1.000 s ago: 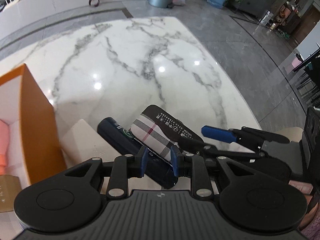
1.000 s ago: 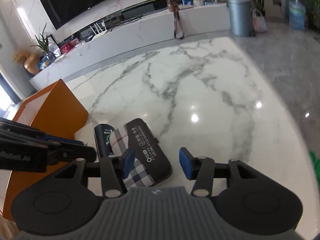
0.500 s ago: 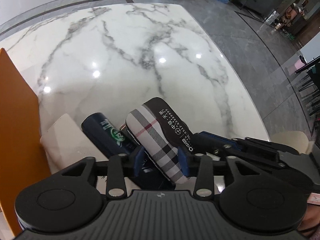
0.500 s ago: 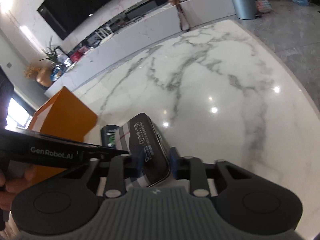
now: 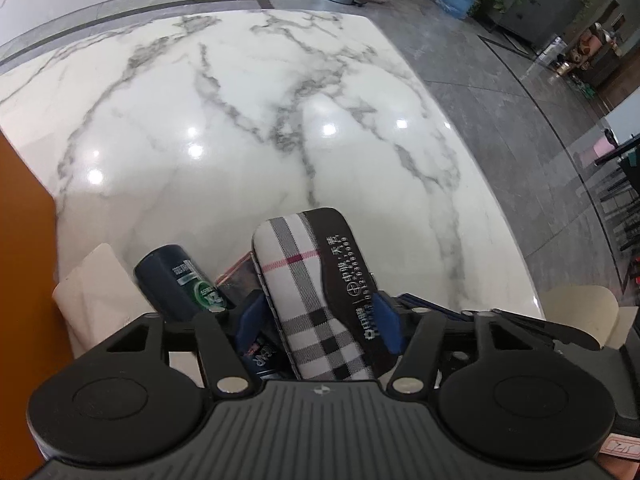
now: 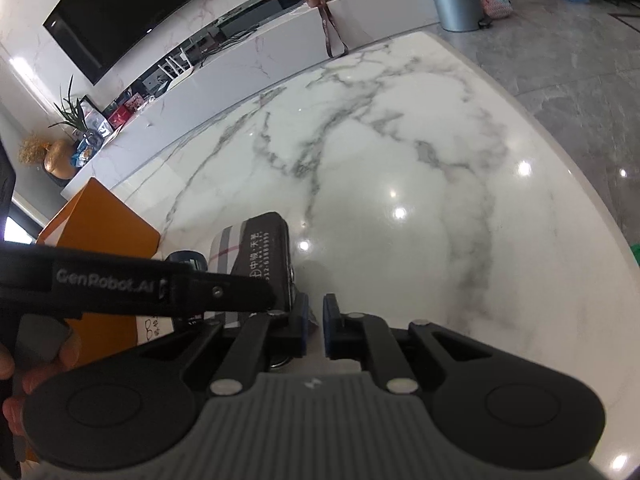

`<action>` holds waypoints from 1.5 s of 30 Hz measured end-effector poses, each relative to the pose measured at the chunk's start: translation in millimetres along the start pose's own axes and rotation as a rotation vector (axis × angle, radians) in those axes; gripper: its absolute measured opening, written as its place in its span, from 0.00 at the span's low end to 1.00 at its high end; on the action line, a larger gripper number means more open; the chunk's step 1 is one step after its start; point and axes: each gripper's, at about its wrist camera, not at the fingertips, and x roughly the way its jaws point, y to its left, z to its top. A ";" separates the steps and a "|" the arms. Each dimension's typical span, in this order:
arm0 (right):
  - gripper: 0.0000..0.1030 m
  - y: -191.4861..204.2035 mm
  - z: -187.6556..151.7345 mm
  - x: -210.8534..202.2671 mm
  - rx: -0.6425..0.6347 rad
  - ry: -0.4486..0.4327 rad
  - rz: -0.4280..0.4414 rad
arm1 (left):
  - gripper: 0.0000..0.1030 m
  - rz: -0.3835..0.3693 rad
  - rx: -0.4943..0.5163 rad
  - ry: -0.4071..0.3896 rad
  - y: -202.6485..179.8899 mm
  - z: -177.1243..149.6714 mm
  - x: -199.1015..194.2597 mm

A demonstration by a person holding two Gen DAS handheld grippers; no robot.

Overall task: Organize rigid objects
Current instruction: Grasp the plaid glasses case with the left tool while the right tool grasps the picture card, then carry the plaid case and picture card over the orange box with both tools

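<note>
A plaid case (image 5: 304,292) with a black printed side lies near the table's front edge, between the blue pads of my left gripper (image 5: 318,318). The left jaws are opening, and a gap shows beside the left pad. A dark blue bottle (image 5: 176,284) with a green label lies just left of the case. My right gripper (image 6: 316,320) has its jaws almost together beside the case (image 6: 260,248). Whether the jaws nip the case's near edge is hidden. One left finger (image 6: 224,292) crosses the right wrist view. The right fingers (image 5: 440,312) reach in behind the case.
An orange box (image 5: 24,240) stands at the left, with a beige pad (image 5: 92,280) beside it. The marble table (image 5: 280,120) stretches ahead to a curved right edge. A pale chair seat (image 5: 580,308) sits below that edge. A hand (image 6: 8,380) shows at the left.
The left jaws widened and came down from the bottle's side to straddle the plaid case. The right jaws went from wide apart to nearly together at the case's right edge.
</note>
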 end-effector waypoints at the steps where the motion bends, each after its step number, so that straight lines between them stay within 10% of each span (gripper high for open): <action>1: 0.08 0.0 0.0 0.0 -0.003 -0.004 0.001 | 0.59 0.003 -0.006 0.000 -0.6 0.3 -0.5; 24: 0.01 4.2 -3.9 4.7 -0.069 0.000 -0.012 | 0.30 -0.098 -0.081 -0.052 -2.7 -0.3 -5.0; 32: 0.38 29.6 -9.1 1.2 -0.217 -0.058 0.062 | 0.21 0.031 0.123 -0.101 -0.5 6.3 -44.8; 45: 0.61 57.7 -18.6 32.8 -0.453 -0.011 -0.024 | 0.21 0.122 0.108 0.008 32.9 -4.7 -65.5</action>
